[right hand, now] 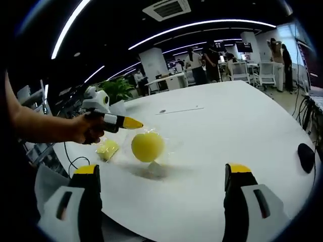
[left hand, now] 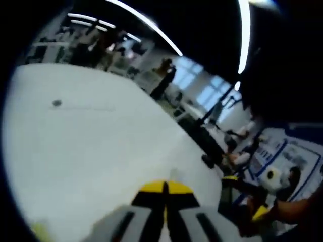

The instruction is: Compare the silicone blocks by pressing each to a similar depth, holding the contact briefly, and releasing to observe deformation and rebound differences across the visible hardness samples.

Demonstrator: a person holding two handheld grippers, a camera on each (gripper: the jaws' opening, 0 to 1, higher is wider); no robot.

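Note:
A round yellow silicone sample in a clear bag hangs just above the white table, with its shadow under it. The left gripper, held by a hand, comes in from the left with its yellow tips closed on the bag's top. A flatter yellow sample in its own wrap lies on the table just left of the ball. In the blurred left gripper view, my left gripper has its tips together. My right gripper stands wide open in front of the samples, with nothing between its jaws.
A black mouse lies near the table's right edge. A small dark disc sits farther back on the table. Beyond the table are several people, chairs and desks. The right gripper shows at the lower right of the left gripper view.

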